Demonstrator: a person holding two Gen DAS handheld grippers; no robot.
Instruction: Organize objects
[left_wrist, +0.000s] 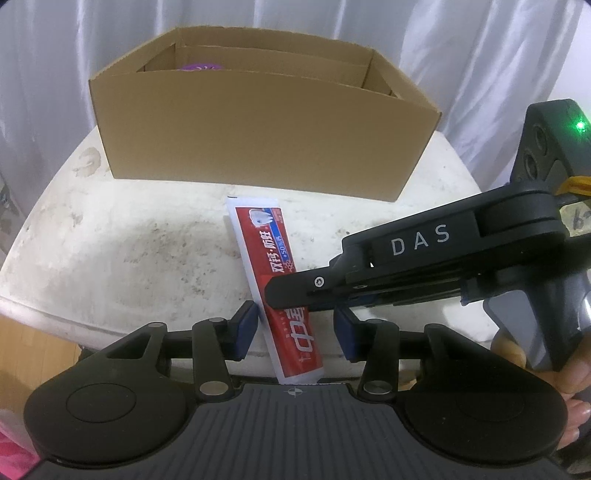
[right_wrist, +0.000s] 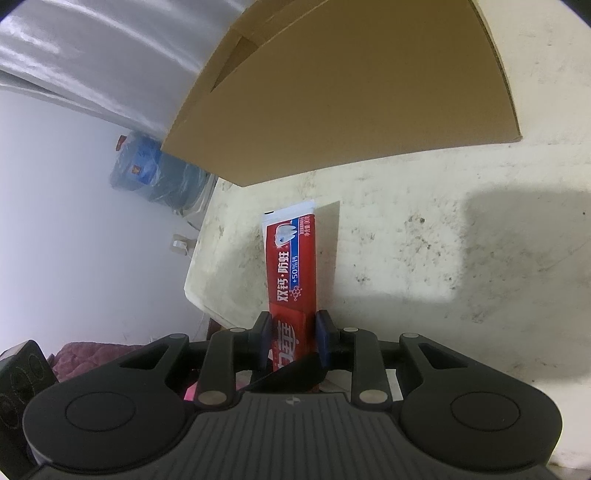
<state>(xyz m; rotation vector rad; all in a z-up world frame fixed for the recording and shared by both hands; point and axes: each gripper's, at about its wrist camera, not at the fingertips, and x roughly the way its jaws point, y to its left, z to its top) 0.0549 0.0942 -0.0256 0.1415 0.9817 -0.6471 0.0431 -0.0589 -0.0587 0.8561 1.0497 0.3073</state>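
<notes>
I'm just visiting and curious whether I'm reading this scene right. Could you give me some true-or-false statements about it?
1. The right tongs are clamped on the toothpaste tube. True.
2. The tube is already inside the cardboard box. False: it is outside, in front of the box, over the white table.
3. The box is closed on top. False: it is open, and a purple item shows inside.
4. The tube is mostly red. True.
</notes>
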